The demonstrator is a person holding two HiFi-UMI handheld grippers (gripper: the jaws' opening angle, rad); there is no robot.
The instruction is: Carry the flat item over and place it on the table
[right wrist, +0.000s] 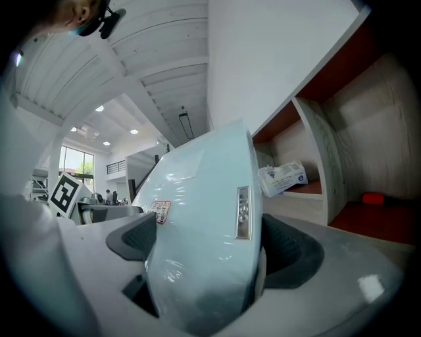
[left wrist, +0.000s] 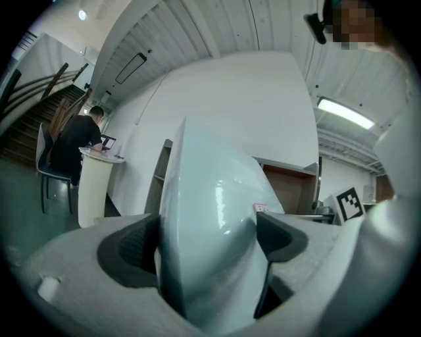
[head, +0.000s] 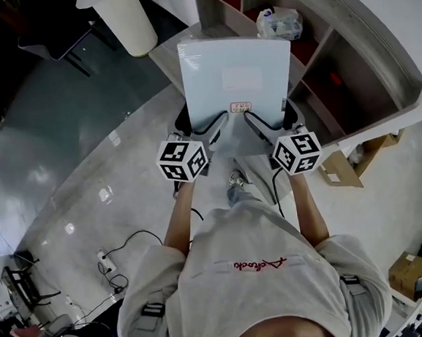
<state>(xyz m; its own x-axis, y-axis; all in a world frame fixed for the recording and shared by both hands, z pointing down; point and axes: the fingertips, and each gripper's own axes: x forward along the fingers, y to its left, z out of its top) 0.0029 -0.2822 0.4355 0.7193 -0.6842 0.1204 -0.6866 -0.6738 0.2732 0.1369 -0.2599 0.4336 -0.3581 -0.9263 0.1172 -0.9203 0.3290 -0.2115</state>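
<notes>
Flat item in two-gripper carry

Flat item (head: 236, 74), pale blue and glossy, is hanging face up at 12 o'clock from the person, beside the shelf unit (head: 349, 64) at 2 o'clock. Left hand-held gripper (head: 211, 125) and right hand-held gripper (head: 267, 121) are each clamping its near edge. It is reading as stiff, light and probably slippery, so a spread hold along that edge is suiting it.

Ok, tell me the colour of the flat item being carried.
Pale, glossy blue; the flat item shows best in the head view.
</notes>
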